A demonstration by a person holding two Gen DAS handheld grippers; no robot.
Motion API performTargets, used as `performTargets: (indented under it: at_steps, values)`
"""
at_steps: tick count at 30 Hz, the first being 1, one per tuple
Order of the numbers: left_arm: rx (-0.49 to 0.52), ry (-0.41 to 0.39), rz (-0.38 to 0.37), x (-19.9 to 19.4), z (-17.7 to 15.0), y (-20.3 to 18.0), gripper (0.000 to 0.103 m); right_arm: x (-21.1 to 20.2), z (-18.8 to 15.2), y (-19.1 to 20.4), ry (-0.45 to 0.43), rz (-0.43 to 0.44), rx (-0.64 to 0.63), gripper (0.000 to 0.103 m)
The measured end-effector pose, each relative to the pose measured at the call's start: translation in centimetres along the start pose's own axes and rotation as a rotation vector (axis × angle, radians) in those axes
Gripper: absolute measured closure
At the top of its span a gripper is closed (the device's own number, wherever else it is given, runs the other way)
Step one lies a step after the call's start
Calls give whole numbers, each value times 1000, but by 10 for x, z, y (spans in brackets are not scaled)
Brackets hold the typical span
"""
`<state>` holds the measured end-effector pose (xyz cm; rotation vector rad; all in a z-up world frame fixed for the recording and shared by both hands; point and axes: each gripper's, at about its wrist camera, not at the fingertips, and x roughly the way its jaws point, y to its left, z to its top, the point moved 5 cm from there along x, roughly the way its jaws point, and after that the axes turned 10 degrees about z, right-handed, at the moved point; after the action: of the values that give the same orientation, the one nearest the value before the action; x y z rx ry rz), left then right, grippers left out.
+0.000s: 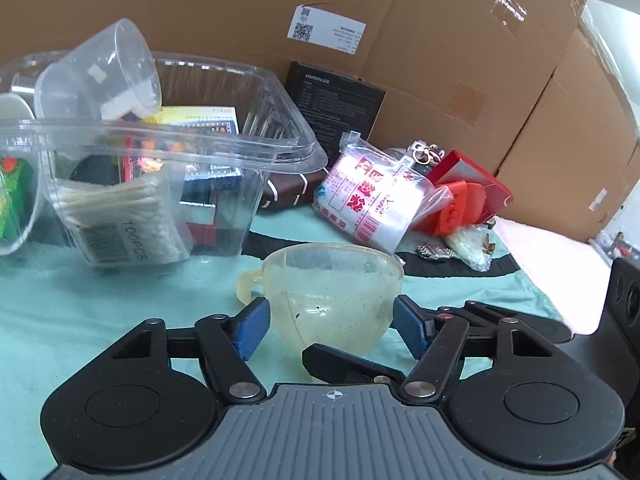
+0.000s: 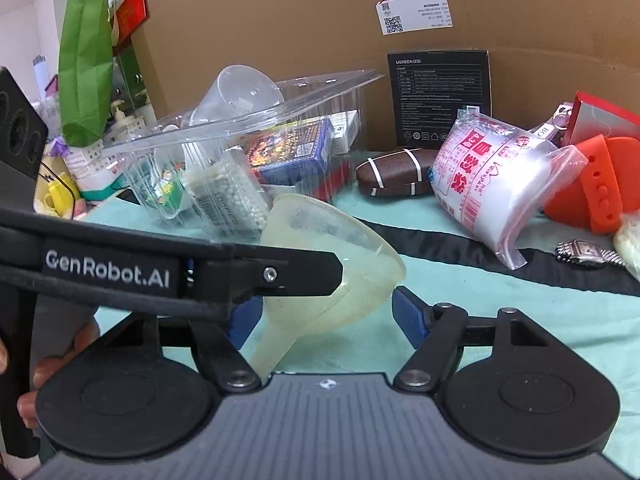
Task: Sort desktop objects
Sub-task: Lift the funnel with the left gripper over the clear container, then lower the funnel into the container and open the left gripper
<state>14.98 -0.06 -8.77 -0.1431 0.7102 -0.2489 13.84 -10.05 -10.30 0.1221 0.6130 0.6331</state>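
A cloudy yellowish plastic funnel (image 1: 330,292) sits between the blue pads of my left gripper (image 1: 332,326), whose jaws stand wide around its bowl with both pads at its sides. In the right wrist view the same funnel (image 2: 340,256) lies tilted between the pads of my right gripper (image 2: 326,320), which is open. The left gripper's black finger (image 2: 248,276) crosses in front of the funnel. A clear plastic box (image 1: 160,160) holding cotton swabs, cards and a clear cup stands behind, also seen in the right wrist view (image 2: 248,148).
On the teal cloth (image 1: 80,300): a bag of zip bags (image 1: 372,196), red silicone item (image 2: 600,184), wristwatch (image 2: 588,254), brown case (image 2: 396,172), black box (image 2: 438,96). Cardboard boxes (image 1: 440,40) wall the back. A green bag (image 2: 86,68) stands left.
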Motion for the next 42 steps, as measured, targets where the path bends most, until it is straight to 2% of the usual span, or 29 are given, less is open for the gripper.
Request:
performTargets:
  at_steps: [5, 9, 16, 22, 30, 34, 36, 37, 38, 42]
  values:
    - [6, -31, -29, -16, 2, -7, 36, -18, 3, 7, -33, -18, -35, 28]
    - [24, -91, -46, -41, 9, -19, 36, -41, 15, 18, -71, -37, -65, 28]
    - [25, -229, -73, -89, 42, -29, 39, -78, 61, 44, -194, -65, -143, 28]
    - [11, -309, -55, -111, 78, -12, 39, -68, 100, 61, -246, -43, -196, 28]
    - [-72, -305, -36, -80, 130, 36, 40, -13, 139, 53, -266, 23, -168, 28]
    - [-73, -286, 24, -51, 141, 54, 41, 22, 143, 54, -227, 48, -198, 28]
    - [-89, -260, 25, -37, 146, 62, 46, 37, 145, 53, -208, 28, -210, 28]
    - [-99, -242, 18, -30, 148, 65, 44, 43, 146, 50, -202, 21, -203, 29]
    - [-104, -227, 14, -25, 150, 68, 51, 48, 148, 47, -195, 27, -187, 31]
    - [-103, -222, 50, -10, 157, 73, 48, 63, 155, 38, -177, 29, -165, 33]
